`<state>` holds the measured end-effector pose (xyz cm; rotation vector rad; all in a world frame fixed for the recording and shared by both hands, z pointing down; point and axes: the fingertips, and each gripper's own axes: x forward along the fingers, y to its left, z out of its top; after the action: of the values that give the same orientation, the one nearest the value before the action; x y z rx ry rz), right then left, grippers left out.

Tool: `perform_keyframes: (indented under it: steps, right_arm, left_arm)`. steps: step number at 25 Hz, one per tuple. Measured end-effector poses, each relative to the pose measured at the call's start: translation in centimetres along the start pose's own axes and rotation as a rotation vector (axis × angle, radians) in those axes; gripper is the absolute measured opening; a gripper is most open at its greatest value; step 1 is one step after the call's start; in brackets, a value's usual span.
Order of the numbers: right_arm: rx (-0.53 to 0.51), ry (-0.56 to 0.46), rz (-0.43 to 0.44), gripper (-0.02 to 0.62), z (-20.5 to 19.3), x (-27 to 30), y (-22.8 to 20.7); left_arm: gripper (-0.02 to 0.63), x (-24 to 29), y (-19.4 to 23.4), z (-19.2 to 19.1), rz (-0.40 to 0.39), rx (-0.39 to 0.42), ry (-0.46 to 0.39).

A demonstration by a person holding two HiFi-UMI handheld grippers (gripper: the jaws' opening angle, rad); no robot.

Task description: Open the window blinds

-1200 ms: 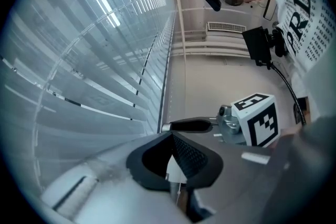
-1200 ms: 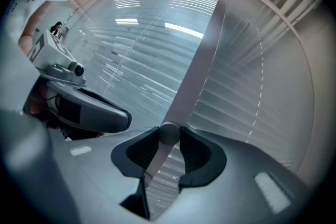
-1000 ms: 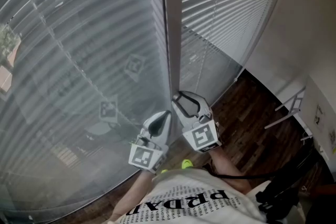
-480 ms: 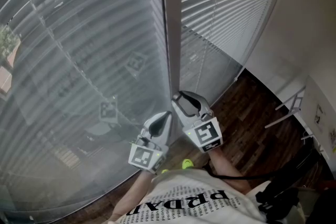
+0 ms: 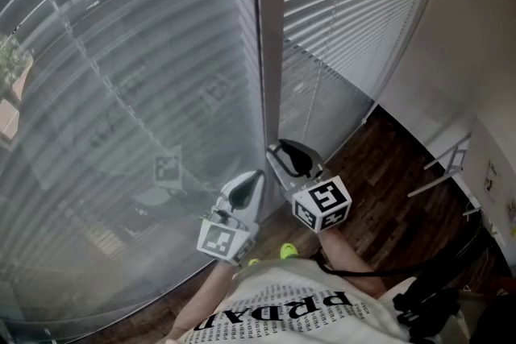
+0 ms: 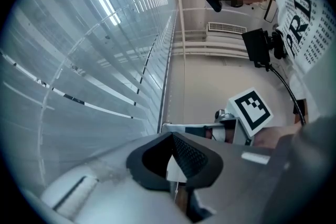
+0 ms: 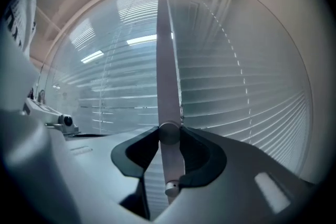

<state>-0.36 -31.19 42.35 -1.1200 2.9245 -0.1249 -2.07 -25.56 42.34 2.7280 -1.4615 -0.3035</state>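
Observation:
The window blinds (image 5: 121,68) hang in front of me, left of a pale upright frame post (image 5: 270,44); a second set of slats (image 5: 355,4) hangs to its right. My right gripper (image 5: 289,157) points at the post and is shut on the thin tilt wand (image 7: 168,86), which runs up between its dark pads (image 7: 202,155). My left gripper (image 5: 248,183) sits just left of it, jaws together on a small white piece (image 6: 173,168) with a thin cord under it. The right gripper's marker cube (image 6: 251,110) shows in the left gripper view.
Dark wood floor (image 5: 387,189) lies below the window. A white wall (image 5: 476,28) closes the right side, with a white folding rack (image 5: 443,165) against it. Black gear (image 5: 439,286) stands at the bottom right. The glass reflects both marker cubes.
The right gripper has rolled about the wand, its marker cube turning and shifting slightly to the right. The left gripper has stayed where it was.

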Motion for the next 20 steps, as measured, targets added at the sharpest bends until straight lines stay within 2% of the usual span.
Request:
perform_keyframes:
  steps: [8,17,20]
  right_arm:
    - [0.143,-0.011,-0.008,0.124,-0.06,0.03,-0.15]
    - [0.219,-0.012,-0.021,0.124,-0.01,0.03,-0.26]
    - [0.216,-0.015,-0.023,0.124,-0.01,0.03,-0.28]
  left_arm:
    - [-0.006,-0.07,0.05,0.13,0.001,-0.002,-0.003]
    - [-0.006,0.0,-0.04,0.19,0.001,-0.007,-0.004]
    - [-0.006,0.0,-0.06,0.17,0.0,-0.007,-0.004]
